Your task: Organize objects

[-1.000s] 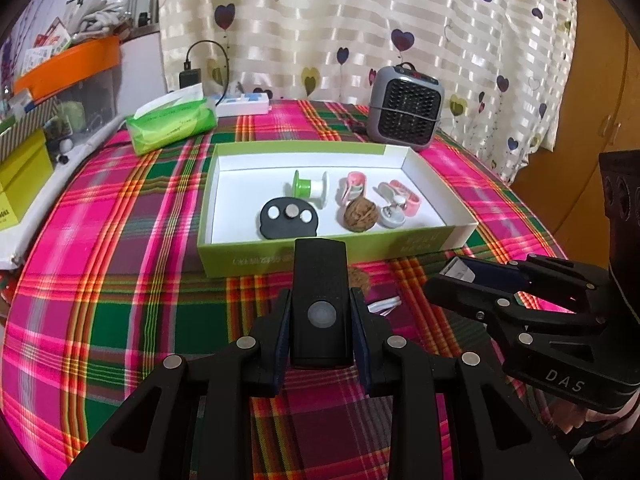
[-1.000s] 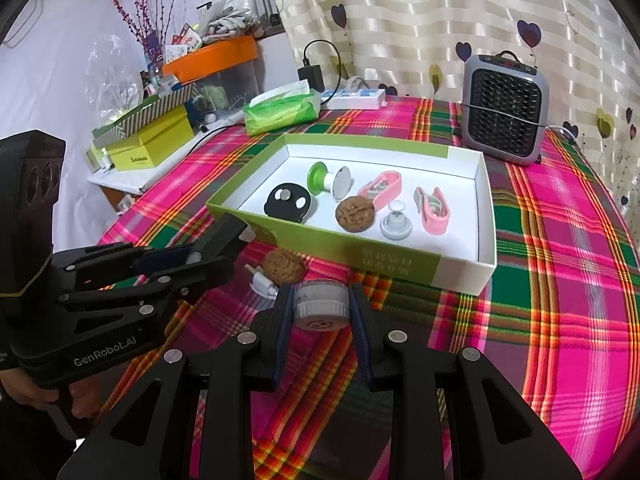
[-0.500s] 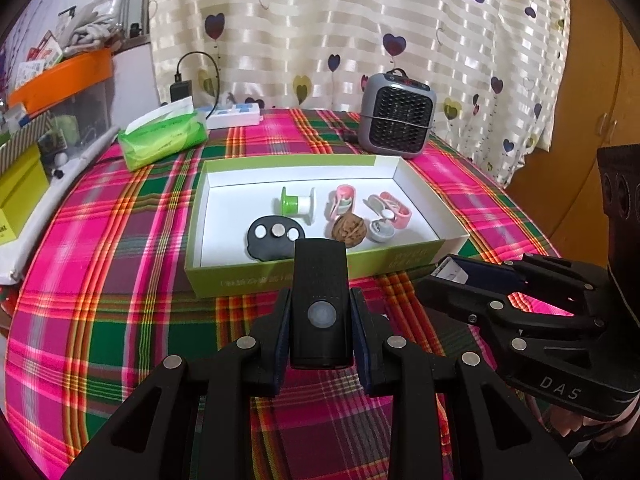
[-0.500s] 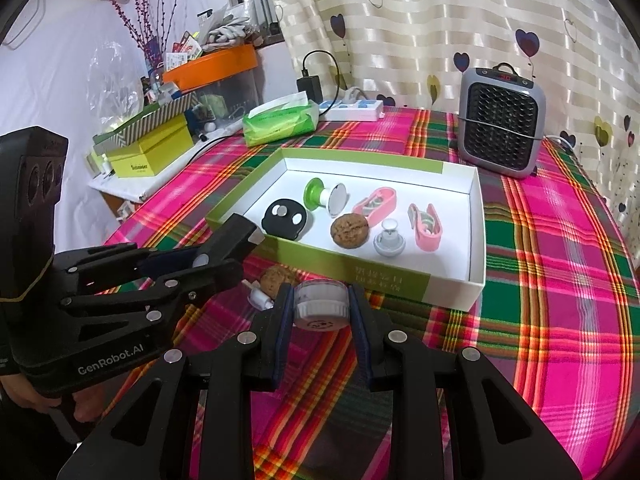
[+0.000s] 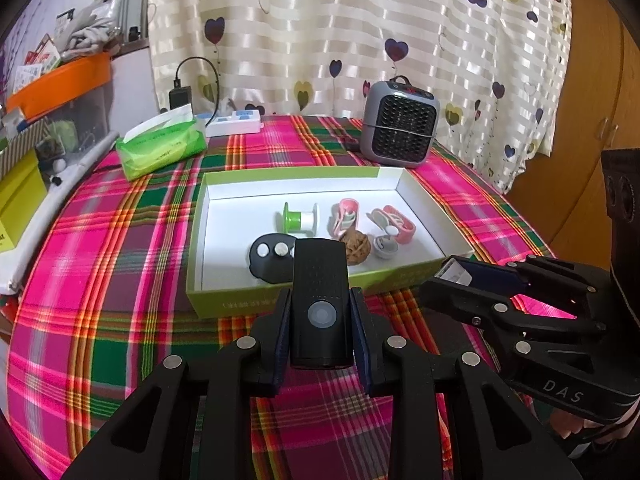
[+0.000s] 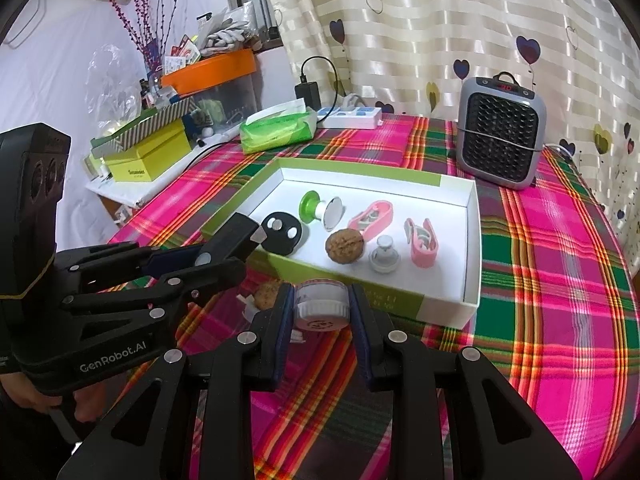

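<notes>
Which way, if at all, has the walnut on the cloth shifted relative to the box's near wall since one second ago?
Cannot tell. In the right wrist view the walnut on the cloth lies just before the box, as earlier; the tongs' approach changes the framing.

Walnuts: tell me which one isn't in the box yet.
The walnut on the plaid tablecloth, before the box's near wall; the other walnut lies inside the green-sided box.

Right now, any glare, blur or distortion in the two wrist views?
Left wrist: strong fisheye bend, the box rim and plaid tablecloth curve; near cloth is soft; dark vignette in the corners. Right wrist: same bend; sheen on the curtain; heater and box contents look sharp; the close white jar is a little soft.
</notes>
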Available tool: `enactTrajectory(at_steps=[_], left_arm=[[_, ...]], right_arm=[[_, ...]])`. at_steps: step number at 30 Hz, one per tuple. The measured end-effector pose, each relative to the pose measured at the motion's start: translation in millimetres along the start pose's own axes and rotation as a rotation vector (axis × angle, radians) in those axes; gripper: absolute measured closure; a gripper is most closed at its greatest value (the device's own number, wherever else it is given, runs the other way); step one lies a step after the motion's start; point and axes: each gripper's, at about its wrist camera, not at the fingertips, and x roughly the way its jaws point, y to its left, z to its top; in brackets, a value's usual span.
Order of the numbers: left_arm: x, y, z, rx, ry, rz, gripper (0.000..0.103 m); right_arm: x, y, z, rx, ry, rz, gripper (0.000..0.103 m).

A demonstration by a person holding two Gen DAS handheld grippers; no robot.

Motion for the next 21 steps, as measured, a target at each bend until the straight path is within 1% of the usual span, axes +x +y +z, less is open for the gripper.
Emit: enactTrajectory(at_steps=[21], left_arm=[[14,13,15,-0.018,-0.004,0.023,0.078]], right_arm=[[4,-17,10,0.006,-0.015,-0.025,0.074]])
